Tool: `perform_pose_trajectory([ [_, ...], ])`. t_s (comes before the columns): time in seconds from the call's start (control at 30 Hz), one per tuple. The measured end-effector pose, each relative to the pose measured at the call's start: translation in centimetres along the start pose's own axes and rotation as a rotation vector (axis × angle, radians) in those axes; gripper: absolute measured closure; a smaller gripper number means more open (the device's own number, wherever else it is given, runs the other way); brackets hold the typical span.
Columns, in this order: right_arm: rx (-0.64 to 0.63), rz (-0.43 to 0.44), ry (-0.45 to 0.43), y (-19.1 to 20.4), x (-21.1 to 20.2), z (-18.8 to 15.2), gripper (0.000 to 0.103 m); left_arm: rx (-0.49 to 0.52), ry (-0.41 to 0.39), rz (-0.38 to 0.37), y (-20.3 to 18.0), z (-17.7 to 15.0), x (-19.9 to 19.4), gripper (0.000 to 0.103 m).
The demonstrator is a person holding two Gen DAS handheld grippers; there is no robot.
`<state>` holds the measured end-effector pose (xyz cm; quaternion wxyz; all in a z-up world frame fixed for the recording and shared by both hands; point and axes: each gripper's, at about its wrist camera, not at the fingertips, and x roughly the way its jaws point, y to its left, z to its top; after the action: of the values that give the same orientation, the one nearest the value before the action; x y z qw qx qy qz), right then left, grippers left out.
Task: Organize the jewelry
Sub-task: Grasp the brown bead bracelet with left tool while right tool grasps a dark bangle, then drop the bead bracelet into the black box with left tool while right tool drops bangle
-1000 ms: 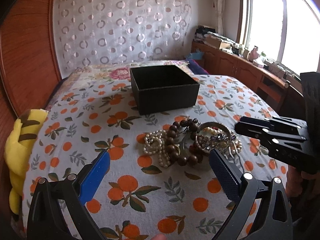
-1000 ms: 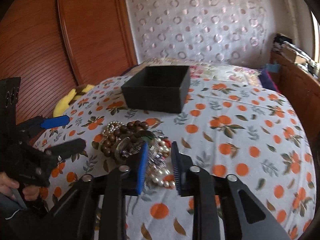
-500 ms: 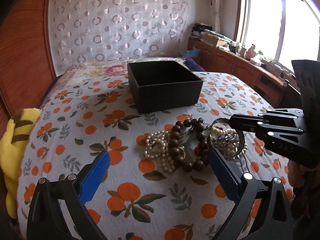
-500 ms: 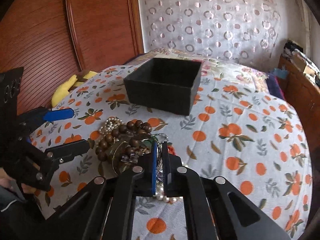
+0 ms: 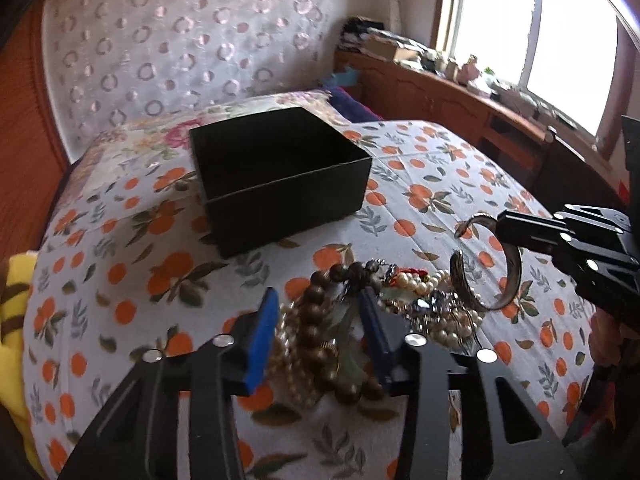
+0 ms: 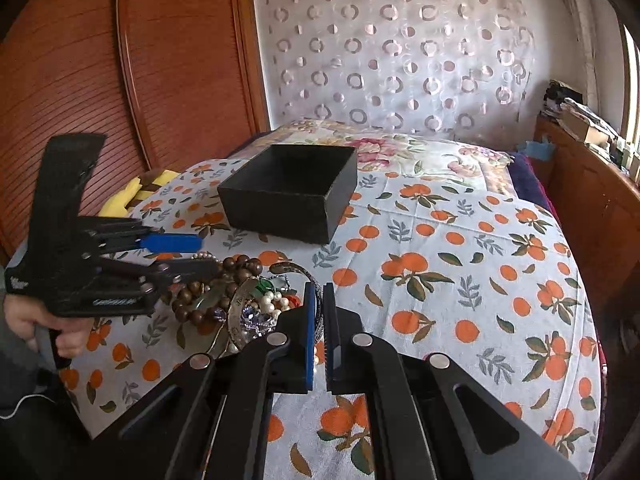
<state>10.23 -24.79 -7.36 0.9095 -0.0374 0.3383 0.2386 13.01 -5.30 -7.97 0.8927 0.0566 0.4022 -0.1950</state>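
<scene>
The right gripper (image 6: 319, 332), low in the centre of its own view, is pressed together on the rim of a silver bangle (image 5: 506, 276), which shows at the right of the left wrist view lifted partly off the jewelry pile (image 5: 400, 304) in the lower middle. The left gripper (image 5: 316, 332) is closing around the brown bead strand (image 5: 320, 320) and pearls (image 5: 434, 322), with beads between its blue pads (image 5: 262, 334), though I cannot tell whether they press yet. The black box (image 5: 280, 176) sits open, well apart, in the upper middle on the orange-print bedspread (image 5: 440, 184). The bangle's thin edge grip looks likely to let it swivel or slip. The strands look tangled, so lifting either piece may drag neighbours along and scatter them before they reach the box.
</scene>
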Motion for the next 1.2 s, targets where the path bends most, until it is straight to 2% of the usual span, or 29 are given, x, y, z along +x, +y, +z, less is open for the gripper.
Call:
perform_pose_trajectory([
  [0.07, -0.002, -0.002, 0.0, 0.1, 0.1, -0.1, 0.098, 0.023, 0.019, 0.007, -0.1, 0.5, 0.7, 0.08],
  [0.37, -0.005, 0.011, -0.006, 0.7, 0.3, -0.3, 0.098, 0.048, 0.101, 0.013, 0.2, 1.0, 2.9, 0.08],
  [0.43, -0.003, 0.011, -0.006, 0.8, 0.3, -0.3, 0.098, 0.046, 0.099, 0.003, 0.3, 1.0, 3.0, 0.09],
  [0.53, -0.004, 0.01, -0.005, 0.8, 0.3, -0.3, 0.098, 0.026, 0.092, -0.002, 0.7, 1.0, 2.7, 0.091],
  [0.77, 0.0, 0.004, -0.016, 0.7, 0.2, -0.1, 0.098, 0.013, -0.032, 0.004, 0.7, 2.7, -1.6, 0.091],
  [0.97, -0.023, -0.001, -0.048, 0.8, -0.2, 1.4, 0.098, 0.012, -0.13, 0.004, 0.1, 4.7, -5.0, 0.091],
  [1.2, -0.049, -0.007, -0.076, 0.5, 0.2, 3.8, 0.098, 0.009, -0.211, 0.045, -0.1, 7.0, -7.4, 0.091],
])
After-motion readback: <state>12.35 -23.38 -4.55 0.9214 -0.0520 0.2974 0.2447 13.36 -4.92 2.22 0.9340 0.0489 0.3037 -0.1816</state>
